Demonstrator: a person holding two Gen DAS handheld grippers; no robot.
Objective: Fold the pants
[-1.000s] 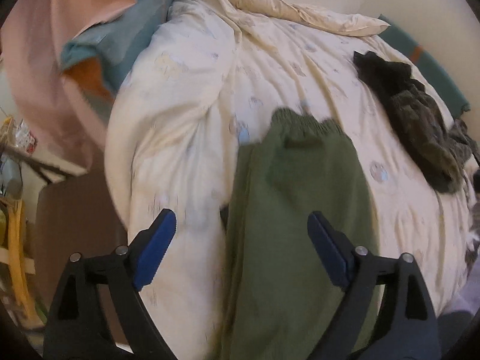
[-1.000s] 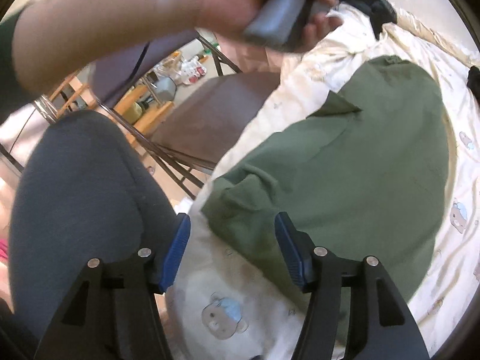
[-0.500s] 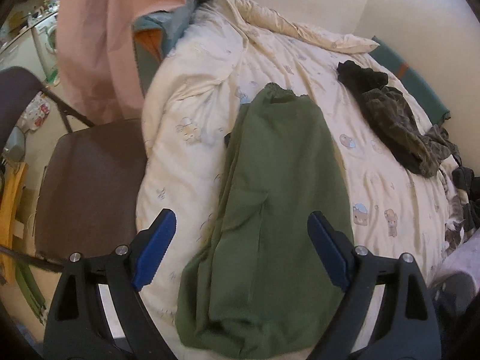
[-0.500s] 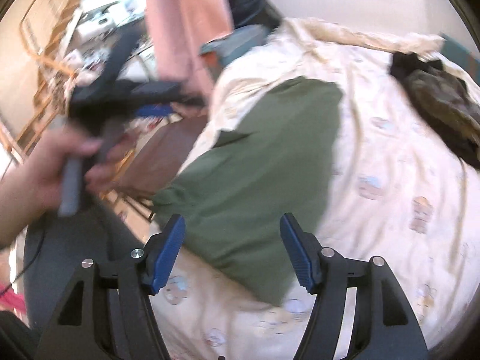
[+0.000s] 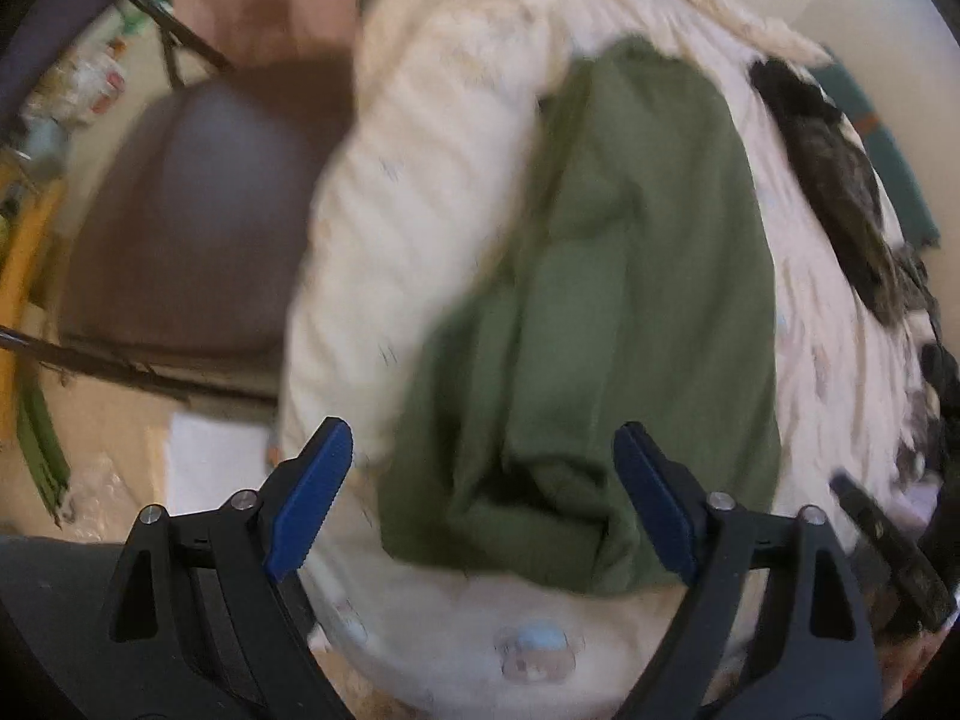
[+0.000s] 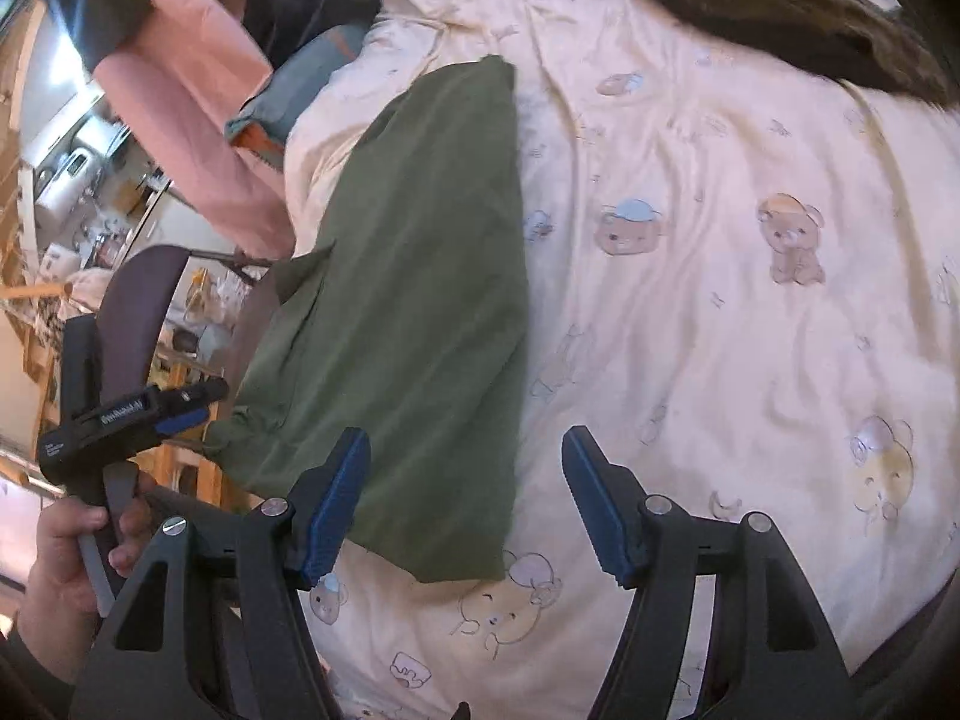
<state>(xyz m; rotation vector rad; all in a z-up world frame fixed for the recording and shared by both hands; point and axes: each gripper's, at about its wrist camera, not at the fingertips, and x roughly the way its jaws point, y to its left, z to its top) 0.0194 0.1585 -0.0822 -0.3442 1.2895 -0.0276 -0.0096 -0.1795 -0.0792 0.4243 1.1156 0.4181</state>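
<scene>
Green pants (image 5: 600,300) lie lengthwise on a cream bear-print duvet (image 5: 420,150), folded into one long strip, waistband at the far end. My left gripper (image 5: 480,438) hovers over the near hem; its jaws are closing, with cloth below them but not pinched. The right wrist view shows the same pants (image 6: 420,276), with their near right corner below my right gripper (image 6: 467,438), which is open and holds nothing. At the left of that view, a hand (image 6: 66,546) holds the left gripper (image 6: 180,402) beside the pants' left edge.
Dark crumpled clothes (image 6: 780,12) lie at the far right of the duvet (image 6: 720,300). A brown chair (image 5: 192,210) stands against the bed's left side. Pink cloth (image 6: 192,138) and a teal cushion (image 6: 300,90) sit at the far left, with clutter on the floor beyond.
Both grippers have drawn back from the waistband end to the pants' near hem. The left jaws have narrowed. The right view has rolled, and the pants now lie along it.
</scene>
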